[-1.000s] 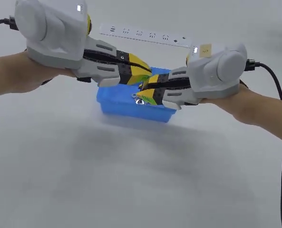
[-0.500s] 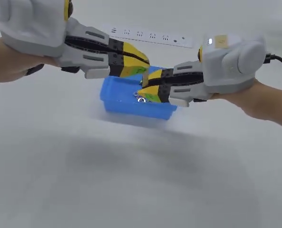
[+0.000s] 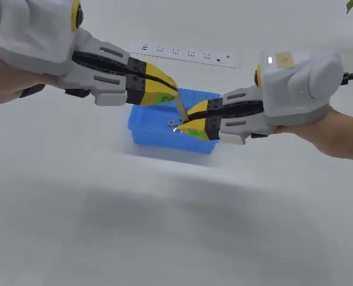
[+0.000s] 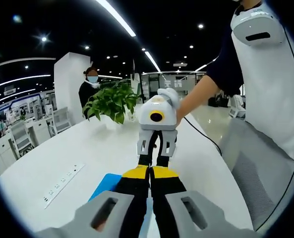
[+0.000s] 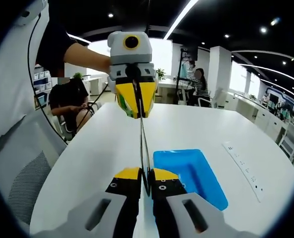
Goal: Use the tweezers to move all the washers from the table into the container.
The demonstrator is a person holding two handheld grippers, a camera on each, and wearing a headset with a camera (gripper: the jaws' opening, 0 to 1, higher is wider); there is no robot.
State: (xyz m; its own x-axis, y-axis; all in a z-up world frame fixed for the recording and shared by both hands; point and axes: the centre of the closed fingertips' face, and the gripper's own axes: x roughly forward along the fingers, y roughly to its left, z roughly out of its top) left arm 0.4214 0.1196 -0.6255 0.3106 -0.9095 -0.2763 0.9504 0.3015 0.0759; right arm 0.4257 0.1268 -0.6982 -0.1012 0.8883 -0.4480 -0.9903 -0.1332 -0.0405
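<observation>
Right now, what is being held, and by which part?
The tweezers, pinched at opposite ends: one end in the left tool, the other in the right tool.

Claws: two were present, left claw (image 3: 175, 95) and right claw (image 3: 186, 122). Tweezers (image 3: 181, 109): one pair. Container (image 3: 145, 134): one. Power strip (image 3: 185, 53): one. Washers (image 3: 174, 124): several, exact number unclear.

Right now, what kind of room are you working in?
Probably a big open office: a long white table, a potted plant, desks with chairs at the side, and strip lights on the ceiling.
</observation>
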